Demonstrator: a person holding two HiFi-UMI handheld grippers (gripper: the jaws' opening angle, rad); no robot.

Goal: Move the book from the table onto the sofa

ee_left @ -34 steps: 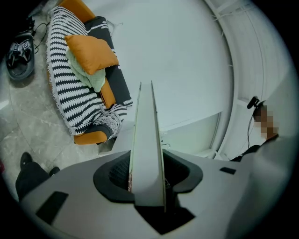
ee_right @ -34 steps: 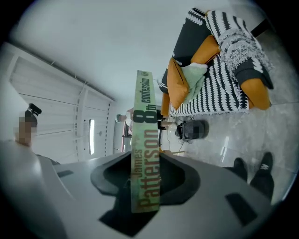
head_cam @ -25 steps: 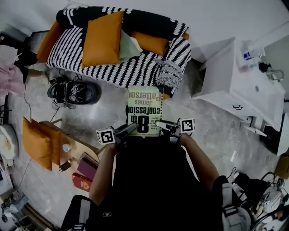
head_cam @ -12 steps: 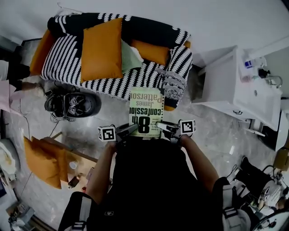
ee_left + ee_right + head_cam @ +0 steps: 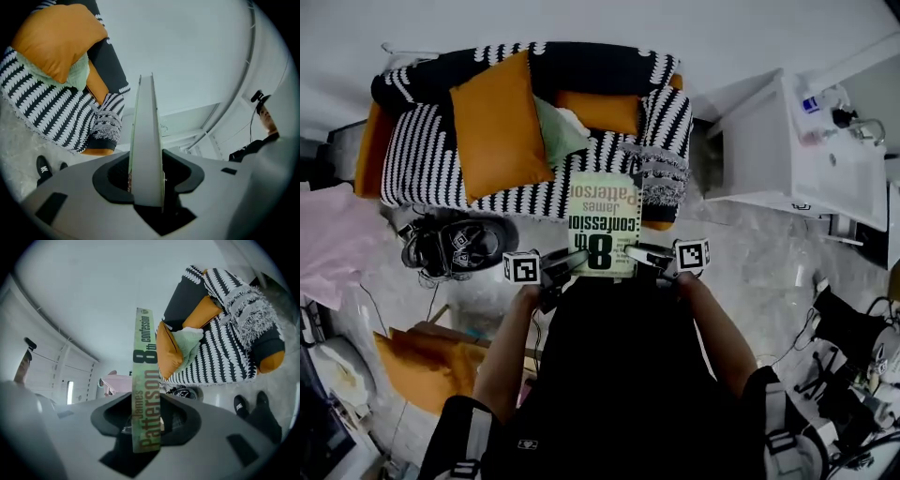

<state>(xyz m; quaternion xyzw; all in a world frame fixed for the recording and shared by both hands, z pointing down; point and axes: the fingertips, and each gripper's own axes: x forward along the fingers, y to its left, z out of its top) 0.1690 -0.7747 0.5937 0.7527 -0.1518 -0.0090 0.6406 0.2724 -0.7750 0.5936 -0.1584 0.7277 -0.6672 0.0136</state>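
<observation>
Reaching both bare forearms forward, clamping grey two-jaw left gripper (image 5: 570, 263) and right gripper (image 5: 641, 254), seemingly firmly, on opposite edges of green paperback book (image 5: 602, 225).

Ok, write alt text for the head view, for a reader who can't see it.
Seen from above, a person holds a green book, the left gripper clamped on one side edge and the right gripper on the other. Just ahead stands a black-and-white striped sofa with an orange cushion.
</observation>
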